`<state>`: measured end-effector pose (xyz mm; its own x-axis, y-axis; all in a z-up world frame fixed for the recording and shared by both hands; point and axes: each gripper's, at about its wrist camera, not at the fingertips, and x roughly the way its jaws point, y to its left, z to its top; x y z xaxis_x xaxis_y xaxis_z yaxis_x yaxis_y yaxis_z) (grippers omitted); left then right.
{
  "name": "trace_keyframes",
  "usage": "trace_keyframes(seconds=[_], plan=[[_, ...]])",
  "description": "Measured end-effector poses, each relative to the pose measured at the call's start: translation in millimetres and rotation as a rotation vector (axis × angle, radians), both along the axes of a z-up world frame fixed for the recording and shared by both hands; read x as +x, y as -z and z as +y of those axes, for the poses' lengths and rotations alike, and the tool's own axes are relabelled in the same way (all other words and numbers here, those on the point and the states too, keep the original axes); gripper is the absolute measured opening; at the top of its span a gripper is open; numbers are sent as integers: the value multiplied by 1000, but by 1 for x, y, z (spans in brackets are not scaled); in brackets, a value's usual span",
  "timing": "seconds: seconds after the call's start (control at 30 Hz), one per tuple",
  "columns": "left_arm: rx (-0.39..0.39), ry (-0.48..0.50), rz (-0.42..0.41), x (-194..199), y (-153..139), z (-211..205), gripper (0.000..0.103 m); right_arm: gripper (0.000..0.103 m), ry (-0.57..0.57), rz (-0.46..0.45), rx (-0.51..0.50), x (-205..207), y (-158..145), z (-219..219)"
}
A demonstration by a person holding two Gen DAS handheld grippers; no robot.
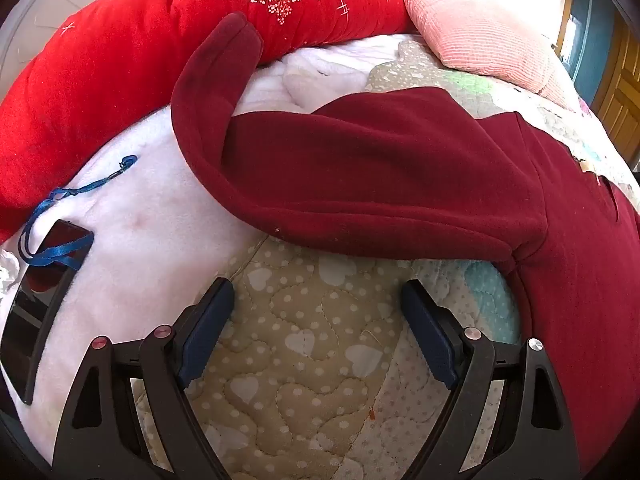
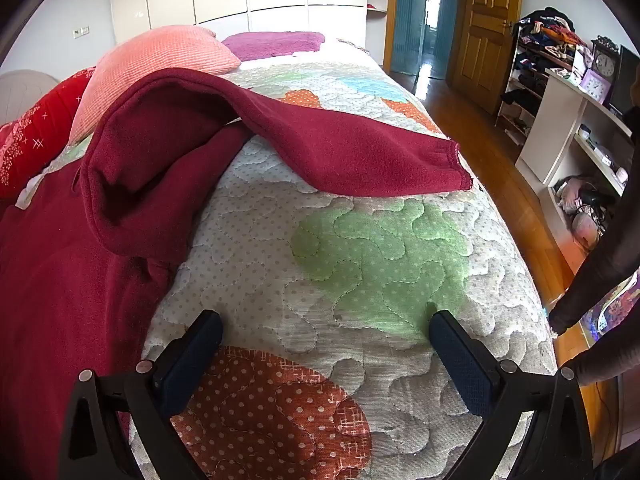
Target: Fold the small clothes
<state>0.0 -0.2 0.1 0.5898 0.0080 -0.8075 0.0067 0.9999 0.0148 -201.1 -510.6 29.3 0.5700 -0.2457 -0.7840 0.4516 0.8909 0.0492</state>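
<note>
A dark red fleece top lies spread on the quilted bed cover, one sleeve curving up to the far left. My left gripper hovers open just short of that sleeve's lower edge, with only quilt between its fingers. In the right wrist view the same top fills the left side, and its other sleeve stretches right, cuff near the bed's edge. My right gripper stands open over bare quilt, below that sleeve, holding nothing.
A bright red floral quilt and a pink pillow lie at the bed's head. A phone with a blue lanyard rests on a white blanket at left. Wooden floor, shelves and a person's dark sleeve are at right.
</note>
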Motion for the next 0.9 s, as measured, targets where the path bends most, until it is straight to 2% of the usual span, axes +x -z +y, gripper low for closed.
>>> trace_keyframes(seconds=[0.9], plan=[[-2,-5,-4,-2,0,0,87,103,0,1,-2,0,0,-1]])
